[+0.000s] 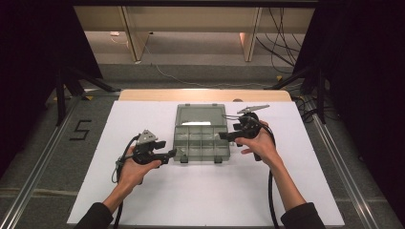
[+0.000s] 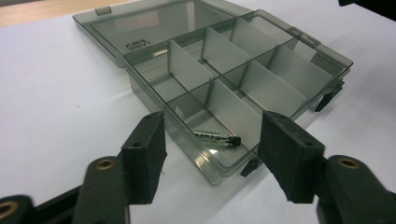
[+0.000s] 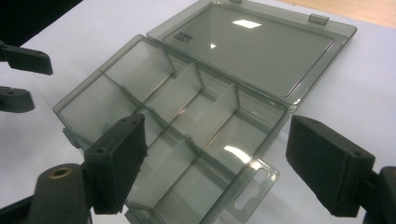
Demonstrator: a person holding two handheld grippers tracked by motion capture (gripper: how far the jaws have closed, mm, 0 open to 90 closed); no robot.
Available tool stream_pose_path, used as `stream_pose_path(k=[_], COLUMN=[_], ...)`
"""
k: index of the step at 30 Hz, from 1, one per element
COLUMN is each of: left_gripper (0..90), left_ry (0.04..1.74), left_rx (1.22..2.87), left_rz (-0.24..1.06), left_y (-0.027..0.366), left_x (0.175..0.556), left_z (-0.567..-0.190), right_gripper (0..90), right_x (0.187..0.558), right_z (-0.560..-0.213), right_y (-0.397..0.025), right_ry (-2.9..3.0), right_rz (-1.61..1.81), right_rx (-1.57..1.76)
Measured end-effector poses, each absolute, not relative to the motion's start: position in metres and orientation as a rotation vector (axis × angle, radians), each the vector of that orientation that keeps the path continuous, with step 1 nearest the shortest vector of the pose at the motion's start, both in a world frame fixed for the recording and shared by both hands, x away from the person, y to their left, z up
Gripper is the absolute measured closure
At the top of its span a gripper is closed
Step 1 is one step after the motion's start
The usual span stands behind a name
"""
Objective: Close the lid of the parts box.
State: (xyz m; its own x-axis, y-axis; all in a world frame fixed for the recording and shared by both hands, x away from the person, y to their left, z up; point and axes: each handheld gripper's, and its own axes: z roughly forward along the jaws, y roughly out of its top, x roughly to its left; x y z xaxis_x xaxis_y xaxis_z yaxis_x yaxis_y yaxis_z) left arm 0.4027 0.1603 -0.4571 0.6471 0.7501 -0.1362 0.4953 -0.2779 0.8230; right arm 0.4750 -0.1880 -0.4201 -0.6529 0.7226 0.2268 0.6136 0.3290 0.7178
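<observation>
Two black handheld grippers, the left gripper (image 1: 168,155) and the right gripper (image 1: 224,136), hovered at either side of a smoky transparent plastic compartment box (image 1: 201,139) lying mid-desk on the white desk (image 1: 200,191). Both had their fingers spread wide, holding nothing. A small glass tube with a dark cap (image 2: 217,137) lay in the box's corner compartment nearest the left gripper. Beyond, the hinged lid (image 1: 199,115) lay flat open.

High view: fixed above the person's side, facing forward and down; takes in the whole white table (image 1: 205,200) from far off. Left gripper view: low and close, looking along its 2 jaws at a near corner of the open box (image 2: 224,79). Right gripper view: equally close, from the opposite end. All 3 views share the box.
</observation>
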Motion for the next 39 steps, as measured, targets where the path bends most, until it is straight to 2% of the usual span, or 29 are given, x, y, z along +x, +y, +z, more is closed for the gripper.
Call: stream_pose_path(k=[3, 8, 17, 19, 39], left_gripper=[51.3, 59.0, 68.3, 72.9, 75.3], left_ry=[0.98, 1.008, 1.028, 1.047, 1.117], left_rx=[1.956, 1.96, 2.079, 2.07, 2.048], left_rz=[0.35, 0.347, 0.299, 0.298, 0.276], left_y=[0.158, 0.154, 0.15, 0.148, 0.145], left_x=[0.405, 0.408, 0.416, 0.416, 0.418], left_z=[-0.458, -0.46, -0.463, -0.465, -0.464], right_gripper=[21.3, 21.4, 21.6, 21.6, 20.2], right_x=[0.475, 0.475, 0.483, 0.486, 0.542], right_z=[-0.419, -0.421, -0.424, -0.424, -0.425], right_y=[-0.188, -0.189, -0.186, -0.185, -0.182], right_ry=[2.456, 2.45, 2.458, 2.465, 2.463], right_rz=[1.197, 1.224, 1.193, 1.19, 1.09], right_rx=[1.259, 1.25, 1.272, 1.284, 1.473])
